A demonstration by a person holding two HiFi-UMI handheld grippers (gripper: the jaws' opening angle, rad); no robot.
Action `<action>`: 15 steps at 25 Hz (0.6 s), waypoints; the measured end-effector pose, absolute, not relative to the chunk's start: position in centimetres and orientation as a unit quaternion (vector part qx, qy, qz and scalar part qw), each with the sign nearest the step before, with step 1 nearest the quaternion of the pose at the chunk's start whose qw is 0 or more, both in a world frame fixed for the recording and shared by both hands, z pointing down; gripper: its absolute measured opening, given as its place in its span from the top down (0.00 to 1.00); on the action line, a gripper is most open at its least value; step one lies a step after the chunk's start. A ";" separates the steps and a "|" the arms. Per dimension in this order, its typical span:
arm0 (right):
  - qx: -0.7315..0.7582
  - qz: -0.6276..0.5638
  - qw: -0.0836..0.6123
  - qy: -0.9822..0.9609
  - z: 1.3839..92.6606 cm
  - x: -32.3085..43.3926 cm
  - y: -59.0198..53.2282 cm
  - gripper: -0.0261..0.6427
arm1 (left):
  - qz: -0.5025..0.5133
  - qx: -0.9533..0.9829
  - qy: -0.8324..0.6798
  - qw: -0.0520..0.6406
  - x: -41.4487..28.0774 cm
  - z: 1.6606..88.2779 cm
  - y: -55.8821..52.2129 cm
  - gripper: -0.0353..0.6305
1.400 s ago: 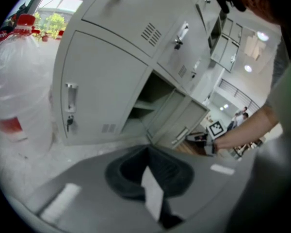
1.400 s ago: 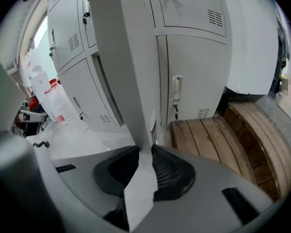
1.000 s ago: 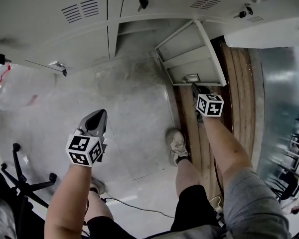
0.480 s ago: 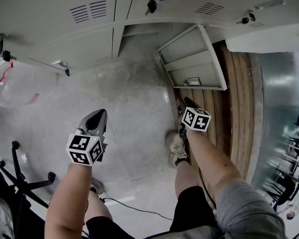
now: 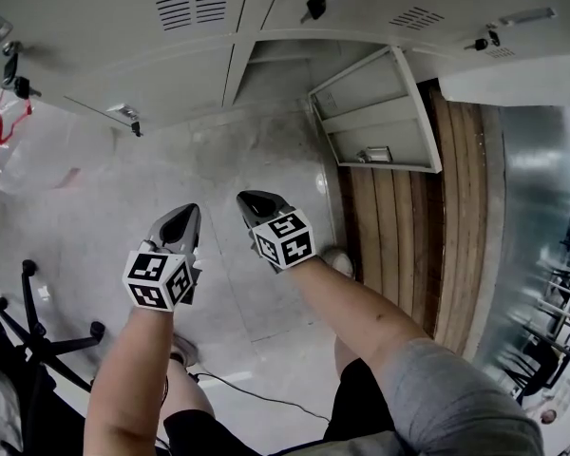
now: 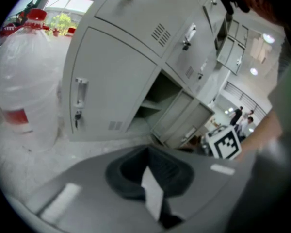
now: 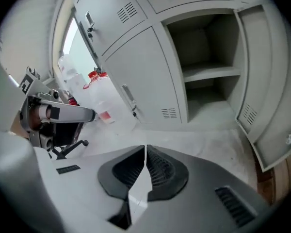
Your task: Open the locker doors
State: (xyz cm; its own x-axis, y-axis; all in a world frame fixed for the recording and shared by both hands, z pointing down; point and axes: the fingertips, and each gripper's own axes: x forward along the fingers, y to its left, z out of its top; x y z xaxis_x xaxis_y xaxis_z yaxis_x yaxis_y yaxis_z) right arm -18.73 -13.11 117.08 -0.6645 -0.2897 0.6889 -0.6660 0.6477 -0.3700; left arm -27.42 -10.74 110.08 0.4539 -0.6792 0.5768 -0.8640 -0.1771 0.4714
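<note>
The grey lockers (image 5: 95,36) run along the top of the head view. One lower door (image 5: 375,112) stands swung open, and its empty shelved compartment (image 7: 208,72) shows in the right gripper view. The lower door to its left (image 7: 145,76) is closed, with a handle and key (image 7: 127,98). My right gripper (image 5: 252,200) hangs over the floor away from any door; its jaws have just been closing with nothing between them, and they are shut (image 7: 145,149). Just to its left, my left gripper (image 5: 180,218) is shut and empty (image 6: 148,152), pointing toward the closed door (image 6: 111,81).
A large clear water jug (image 6: 24,81) with a red cap stands left of the lockers. An office chair base (image 5: 38,340) sits at the lower left. Wooden planks (image 5: 399,226) cover the floor under the open door. Keys hang in upper doors (image 5: 313,8).
My right gripper has swung left from the open door's edge to just beside the left gripper. The left gripper has barely moved. The open door stays where it was.
</note>
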 end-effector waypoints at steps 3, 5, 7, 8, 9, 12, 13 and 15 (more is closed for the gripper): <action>0.265 0.292 0.299 -0.869 116.2 -20.2 -14.1 0.93 | 0.124 0.747 -0.514 0.402 -28.3 110.5 -10.5 0.94; 0.264 0.284 0.300 -0.871 115.8 -20.2 -14.8 0.93 | 0.121 0.741 -0.520 0.407 -28.7 110.7 -10.5 0.94; 0.268 0.280 0.302 -0.871 115.6 -19.7 -15.4 0.93 | 0.116 0.742 -0.523 0.402 -28.9 110.6 -10.5 0.94; 0.272 0.280 0.302 -0.869 115.6 -19.4 -15.6 0.93 | 0.115 0.743 -0.524 0.399 -28.8 110.5 -10.4 0.94; 0.276 0.281 0.303 -0.868 115.6 -19.1 -15.8 0.93 | 0.114 0.744 -0.525 0.398 -28.8 110.5 -10.3 0.94; 0.285 0.287 0.304 -0.863 115.5 -18.2 -15.7 0.93 | 0.112 0.745 -0.524 0.396 -28.4 110.3 -10.1 0.94; 0.286 0.288 0.305 -0.862 115.5 -17.9 -15.5 0.93 | 0.113 0.747 -0.523 0.395 -28.2 110.1 -10.0 0.94; 0.288 0.291 0.306 -0.860 115.0 -17.5 -15.0 0.93 | 0.113 0.751 -0.521 0.391 -27.9 109.5 -9.9 0.94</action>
State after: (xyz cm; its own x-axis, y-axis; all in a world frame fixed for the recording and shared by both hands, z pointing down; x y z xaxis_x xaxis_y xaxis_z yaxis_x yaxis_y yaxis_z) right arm -17.48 -15.01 115.04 -0.6478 -0.3166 0.6929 -0.6722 0.6656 -0.3242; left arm -27.88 -9.91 109.49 0.4327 -0.6934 0.5762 -0.8695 -0.1520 0.4700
